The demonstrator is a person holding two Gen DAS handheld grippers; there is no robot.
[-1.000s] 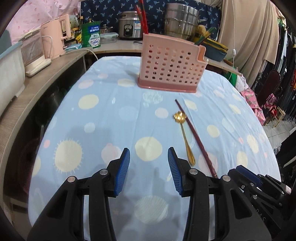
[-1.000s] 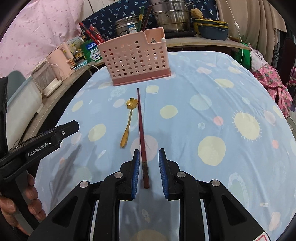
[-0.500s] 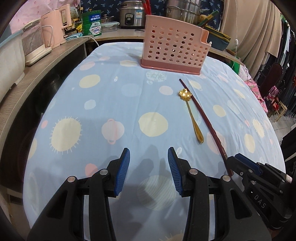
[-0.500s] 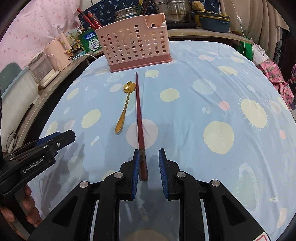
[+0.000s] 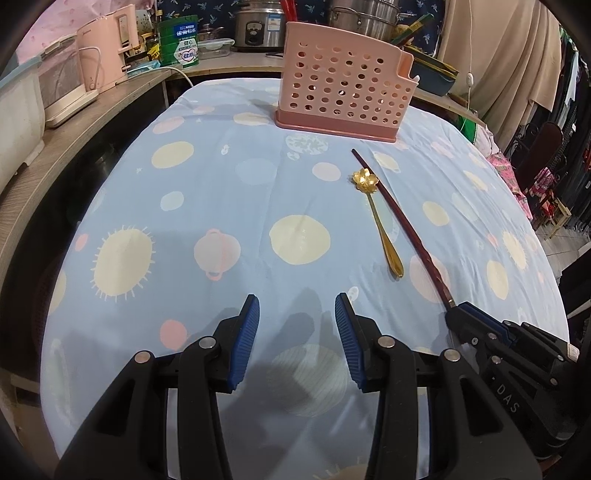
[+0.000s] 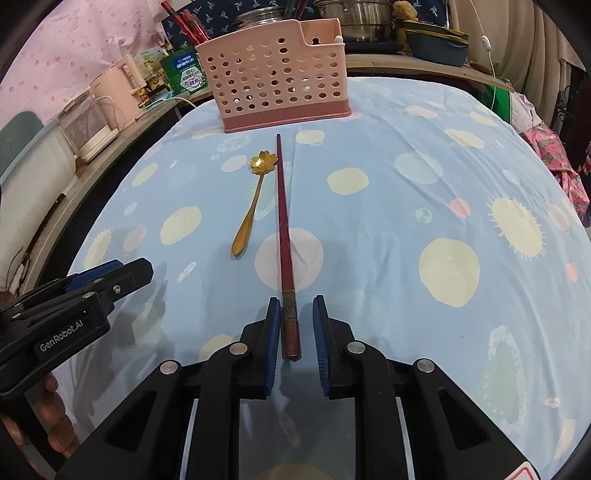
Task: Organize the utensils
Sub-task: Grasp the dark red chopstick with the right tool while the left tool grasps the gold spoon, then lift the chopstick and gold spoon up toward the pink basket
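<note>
A dark red chopstick (image 6: 283, 221) lies on the blue spotted tablecloth and points toward the pink perforated utensil holder (image 6: 277, 81). Just left of it lies a gold spoon (image 6: 255, 199) with a flower-shaped bowl. My right gripper (image 6: 294, 321) straddles the chopstick's thick near end. Its jaws are closing, and a small gap still shows beside the right pad. My left gripper (image 5: 297, 332) hovers open over bare cloth, left of the spoon (image 5: 380, 221), with nothing between its fingers. The left wrist view also takes in the holder (image 5: 343, 85), the chopstick (image 5: 402, 221) and the right gripper (image 5: 456, 314).
A wooden counter (image 5: 48, 147) runs along the left and back. On it stand a pink kettle (image 5: 107, 48), a green tin, a rice cooker (image 5: 258, 26) and steel pots. Clothes and curtains hang at the right. A hand (image 6: 48, 406) holds the left gripper (image 6: 129, 267).
The right gripper's jaws have drawn slightly closer around the chopstick's near end. Chopstick, spoon and holder lie where they were; the left gripper stays open.
</note>
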